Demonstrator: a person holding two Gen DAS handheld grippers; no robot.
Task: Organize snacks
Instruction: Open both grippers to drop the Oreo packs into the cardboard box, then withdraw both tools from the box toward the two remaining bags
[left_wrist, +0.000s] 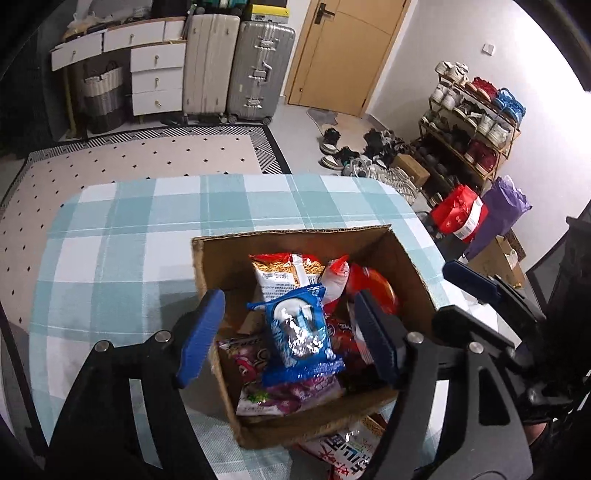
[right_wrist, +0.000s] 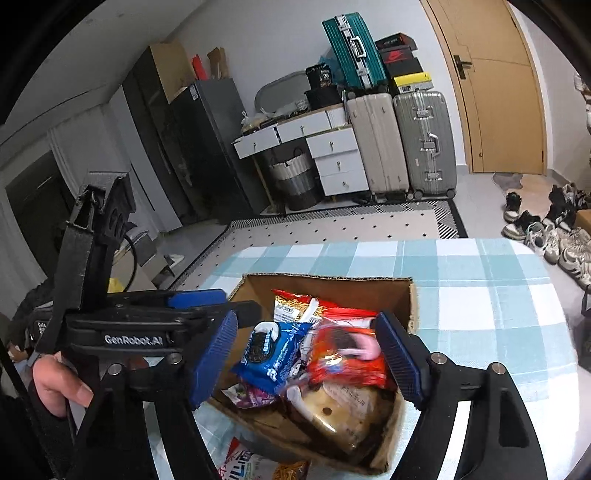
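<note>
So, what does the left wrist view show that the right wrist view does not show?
Only the left wrist view: the shoe rack, a red bag and a purple bag on the floor.
Only the right wrist view: a teal suitcase, a dark cabinet and the hand holding the left gripper.
Both: the cardboard box of snacks, the blue packet, the checked tablecloth, the door.
</note>
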